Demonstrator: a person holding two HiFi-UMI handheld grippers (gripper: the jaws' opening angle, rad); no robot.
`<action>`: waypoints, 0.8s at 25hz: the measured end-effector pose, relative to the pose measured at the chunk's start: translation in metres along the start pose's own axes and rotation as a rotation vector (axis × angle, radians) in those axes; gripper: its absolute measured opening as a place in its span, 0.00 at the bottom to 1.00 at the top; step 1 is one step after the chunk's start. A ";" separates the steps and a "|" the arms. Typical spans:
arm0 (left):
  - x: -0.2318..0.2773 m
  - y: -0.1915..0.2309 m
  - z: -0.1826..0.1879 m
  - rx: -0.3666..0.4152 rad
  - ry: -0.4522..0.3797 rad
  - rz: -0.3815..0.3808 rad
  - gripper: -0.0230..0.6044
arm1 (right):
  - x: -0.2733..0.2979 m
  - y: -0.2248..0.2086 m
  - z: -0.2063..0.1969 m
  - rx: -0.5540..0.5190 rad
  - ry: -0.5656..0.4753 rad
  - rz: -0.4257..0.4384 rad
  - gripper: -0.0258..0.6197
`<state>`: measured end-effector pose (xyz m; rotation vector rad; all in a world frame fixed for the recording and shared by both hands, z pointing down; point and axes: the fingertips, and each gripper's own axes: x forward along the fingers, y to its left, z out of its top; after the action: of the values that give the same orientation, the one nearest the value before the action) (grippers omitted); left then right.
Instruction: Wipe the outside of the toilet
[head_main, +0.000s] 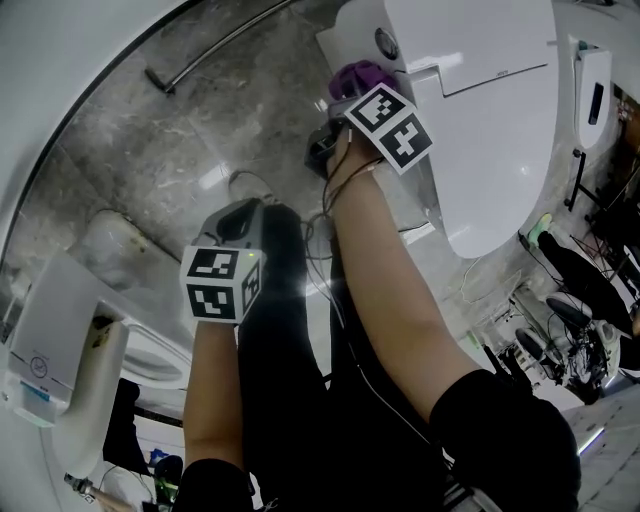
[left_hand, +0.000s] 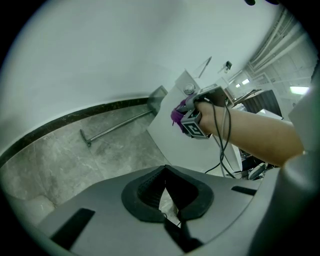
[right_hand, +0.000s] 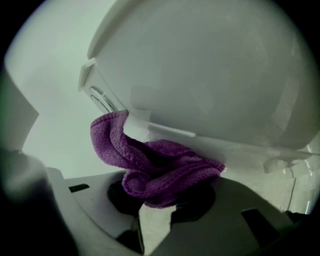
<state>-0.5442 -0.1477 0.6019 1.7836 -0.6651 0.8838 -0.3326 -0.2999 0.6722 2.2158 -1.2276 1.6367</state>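
The white toilet (head_main: 490, 120) fills the upper right of the head view, lid down. My right gripper (head_main: 348, 98) is shut on a purple cloth (head_main: 360, 76) and presses it against the toilet's side by the lid hinge. In the right gripper view the bunched cloth (right_hand: 155, 165) touches the white body (right_hand: 210, 75) just below a chrome button (right_hand: 102, 100). My left gripper (head_main: 240, 215) hangs back to the left, off the toilet. Its jaws (left_hand: 165, 172) are shut with nothing in them. From there the right gripper (left_hand: 192, 117) and cloth (left_hand: 177, 114) show against the toilet (left_hand: 170, 135).
A metal grab bar (head_main: 215, 45) runs along the grey marble surface behind the toilet. A white wall dispenser (head_main: 55, 340) stands at the lower left. Another white fixture (head_main: 590, 80) sits at the far right. Thin cables (head_main: 330, 290) trail down from the right gripper past my forearms.
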 end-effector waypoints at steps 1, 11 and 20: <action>0.000 0.003 0.001 -0.001 0.001 0.000 0.05 | 0.004 0.006 0.001 -0.003 0.001 0.009 0.20; -0.010 0.022 0.009 0.003 -0.012 0.006 0.05 | 0.036 0.055 0.014 -0.083 -0.029 0.075 0.20; -0.018 0.020 0.011 -0.029 -0.058 0.035 0.05 | 0.013 0.124 0.026 -0.267 -0.108 0.343 0.20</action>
<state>-0.5677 -0.1640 0.5951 1.7817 -0.7450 0.8450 -0.3941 -0.4029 0.6295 2.0360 -1.8213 1.3624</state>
